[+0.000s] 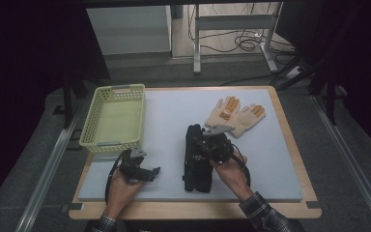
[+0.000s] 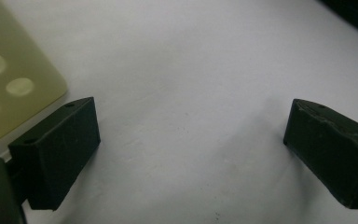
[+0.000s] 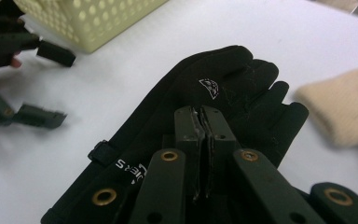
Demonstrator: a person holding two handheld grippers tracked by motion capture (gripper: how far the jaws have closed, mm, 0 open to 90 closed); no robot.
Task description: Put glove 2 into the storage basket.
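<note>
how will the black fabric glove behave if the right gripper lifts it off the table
The black fabric glove lies flat and soft on the white table mat, so it would probably drape and sag rather than hold shape. It looks thin, so likely light. The right gripper has its fingers closed together above it; a pinch on a fabric fold should hold, though loose ends may drag.

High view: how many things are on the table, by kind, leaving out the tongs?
Black gloves: 1
Cream gloves: 2
Baskets: 1
Total: 4
</note>
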